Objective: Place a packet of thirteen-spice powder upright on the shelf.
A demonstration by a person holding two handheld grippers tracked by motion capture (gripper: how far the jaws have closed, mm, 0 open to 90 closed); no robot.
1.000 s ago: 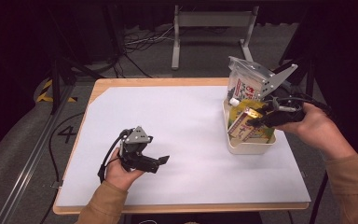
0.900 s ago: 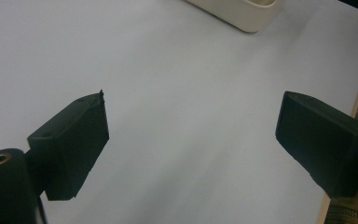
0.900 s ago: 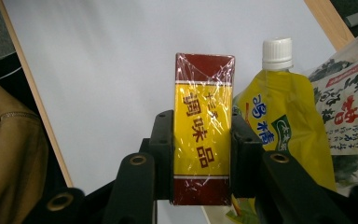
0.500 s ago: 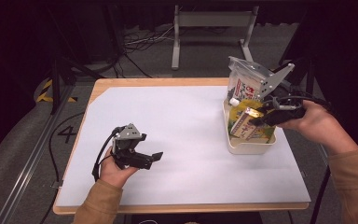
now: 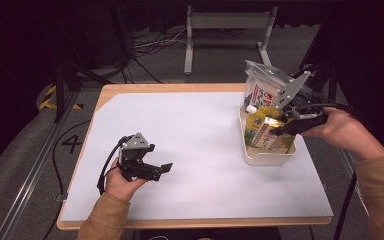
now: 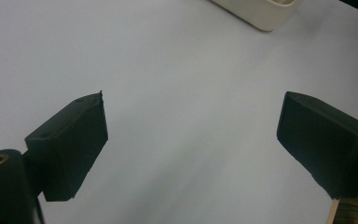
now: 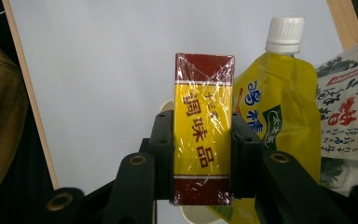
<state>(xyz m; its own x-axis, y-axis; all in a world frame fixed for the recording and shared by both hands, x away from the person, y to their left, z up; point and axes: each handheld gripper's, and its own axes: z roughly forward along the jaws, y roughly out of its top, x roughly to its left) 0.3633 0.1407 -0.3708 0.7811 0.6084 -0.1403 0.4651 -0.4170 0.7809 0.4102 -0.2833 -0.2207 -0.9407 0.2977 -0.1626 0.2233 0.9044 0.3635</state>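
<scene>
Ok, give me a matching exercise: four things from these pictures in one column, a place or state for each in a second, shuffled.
Things:
1. yellow and red box
2. yellow pouch
3. left gripper
4. cream tub

Places or states:
A. open, nothing between its jaws
B. clamped in the right gripper
C. stands at the table's right side, holding packets
D. white screw cap on top

Pairs: 1-B, 2-D, 3-A, 4-C

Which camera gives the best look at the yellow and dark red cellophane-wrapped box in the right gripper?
The right gripper view: the yellow and dark red cellophane-wrapped box faces the camera, clamped by the right gripper, lettering legible. The high view shows a small glimpse over the cream tub.
</scene>
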